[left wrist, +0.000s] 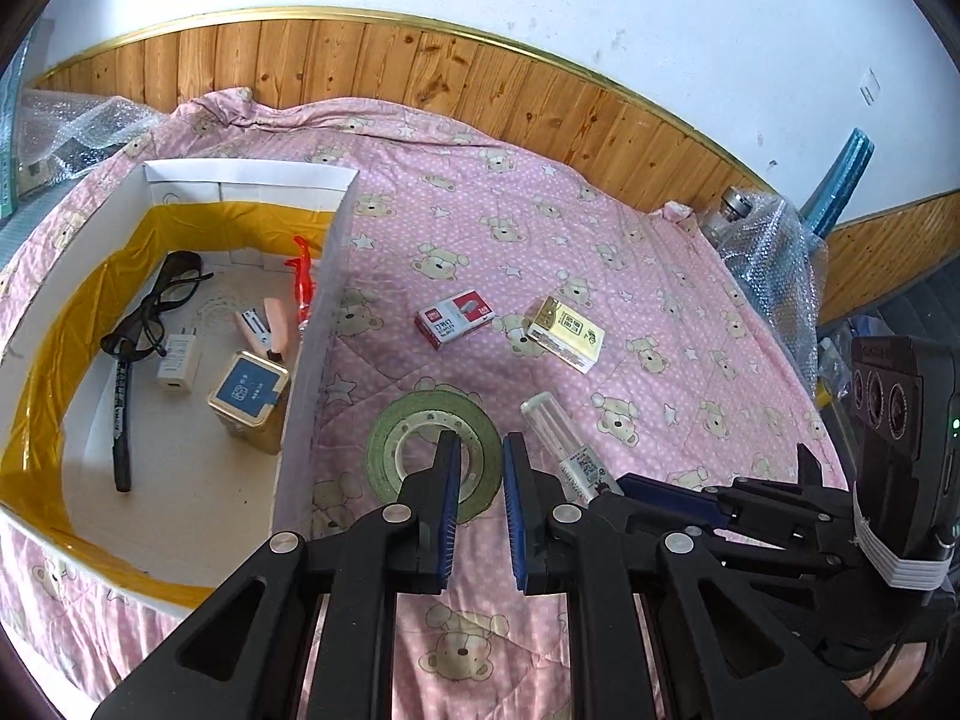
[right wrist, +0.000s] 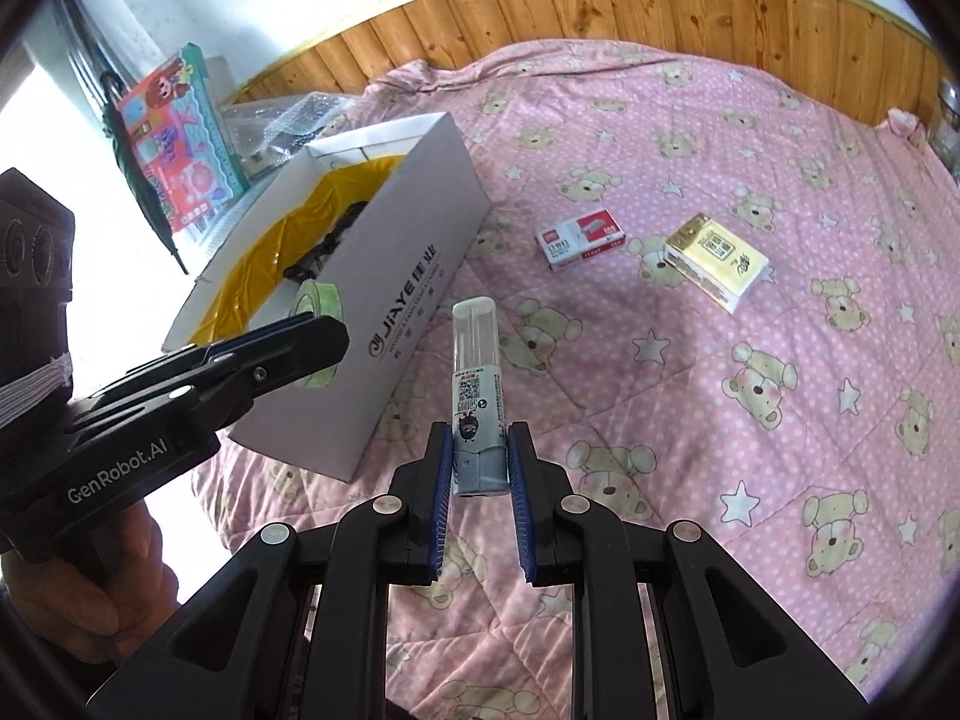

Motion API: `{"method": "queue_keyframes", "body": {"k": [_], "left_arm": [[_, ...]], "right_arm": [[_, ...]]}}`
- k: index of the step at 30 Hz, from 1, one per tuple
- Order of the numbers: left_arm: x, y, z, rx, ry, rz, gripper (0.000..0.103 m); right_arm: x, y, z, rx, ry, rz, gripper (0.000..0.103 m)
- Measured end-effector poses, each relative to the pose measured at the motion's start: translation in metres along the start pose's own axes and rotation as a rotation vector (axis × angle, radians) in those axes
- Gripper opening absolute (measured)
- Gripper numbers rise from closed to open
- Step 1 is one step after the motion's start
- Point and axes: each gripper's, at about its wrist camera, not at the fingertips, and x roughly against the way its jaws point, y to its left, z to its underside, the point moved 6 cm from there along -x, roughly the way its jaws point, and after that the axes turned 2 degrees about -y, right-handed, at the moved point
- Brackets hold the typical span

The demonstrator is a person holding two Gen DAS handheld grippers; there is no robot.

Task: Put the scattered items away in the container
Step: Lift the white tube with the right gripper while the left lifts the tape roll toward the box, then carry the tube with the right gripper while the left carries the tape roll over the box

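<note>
Left wrist view: the left gripper [left wrist: 482,456] hangs over the tape roll [left wrist: 433,455], which lies flat on the quilt [left wrist: 690,300] just beside the near right wall of the box [left wrist: 312,324]. One finger sits over the roll's core hole and the other outside its rim, so the jaws straddle one side of the ring with a moderate gap. Whether the pads press the ring cannot be told here. A flat ring is best taken across its wall, which would explain this placing. The box already holds a pen [left wrist: 122,414], glasses [left wrist: 162,300], a charger [left wrist: 178,362], a tin [left wrist: 249,396] and a stapler [left wrist: 267,327]. Toward the middle of the quilt lie a staple box [left wrist: 454,319] and a yellow pack [left wrist: 567,333].

Right wrist view: the right gripper [right wrist: 479,462] has its pads on either side of the grey lower end of the tube [right wrist: 476,396]. The jaws are narrowed to the tube's width and appear to hold it. The tube's long axis runs along the fingers, clear cap pointing away toward the headboard [right wrist: 690,12]. A grip at the base leaves the whole length free to go into the box. In this view the roll appears level with the box rim beside the left gripper's fingers, so it is probably held and raised.
</note>
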Motion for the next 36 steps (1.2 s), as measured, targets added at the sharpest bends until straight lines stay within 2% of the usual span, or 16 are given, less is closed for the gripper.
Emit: {"method": "queue_keyframes", "body": {"k": [14, 36], "left_arm": [[0.035, 0.026, 0.006, 0.038, -0.046, -0.015, 0.015], [0.072, 0.057, -0.004, 0.046, -0.126, -0.040, 0.015]], "right_arm": [[0.013, 0.043, -0.012, 0.074, -0.028, -0.024, 0.019], [0.013, 0.106, -0.036, 0.178, -0.045, -0.039, 0.019]]}}
